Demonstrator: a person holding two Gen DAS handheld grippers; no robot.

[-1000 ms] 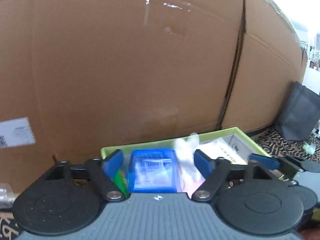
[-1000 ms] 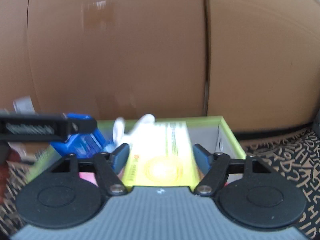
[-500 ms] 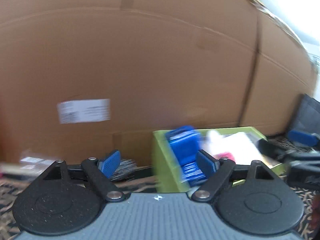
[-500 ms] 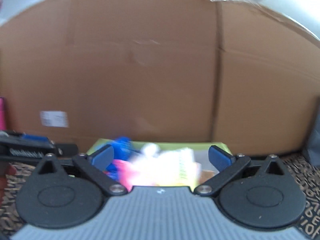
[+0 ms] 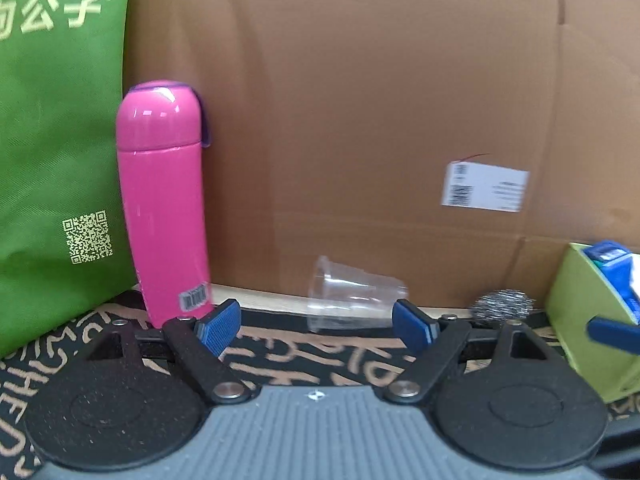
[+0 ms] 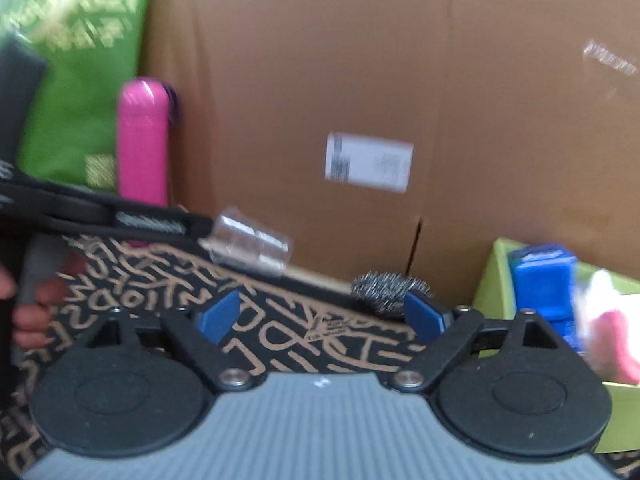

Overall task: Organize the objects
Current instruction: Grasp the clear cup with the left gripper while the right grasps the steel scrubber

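Currently, through the left wrist view, I read the left gripper [image 5: 316, 320] as wide open with nothing between its blue pads [image 5: 218, 326]. It points slightly downward over the patterned mat [image 5: 280, 356]. A clear plastic cup [image 5: 354, 300] lies on its side at the foot of the cardboard box [image 5: 380, 100], directly ahead of the gap between the pads and apart from them. A pink bottle [image 5: 162, 208] stands upright to the left, just beside a green bag [image 5: 56, 140]. A steel wool ball [image 5: 502, 306] sits to the right, near the green tray [image 5: 576, 320], which already holds a blue pack [image 5: 612, 260]. I judge the tray to be the collection point, so loose items on the mat remain to be gathered.

Next, through the right wrist view, which is motion-blurred, the right gripper [image 6: 324, 316] is also spread wide and carries nothing; its jaws are closing slightly on empty space. The steel wool ball [image 6: 386, 286] lies just beyond the right-hand pad, not between the pads. The cup [image 6: 250, 246] lies further off to the left, next to the left gripper's arm [image 6: 120, 218], which a hand [image 6: 36, 308] holds. The tray [image 6: 494, 284] stands at the right edge with the blue pack [image 6: 544, 280] inside.

I judge the cup to be the left gripper's candidate and the steel wool the right's.
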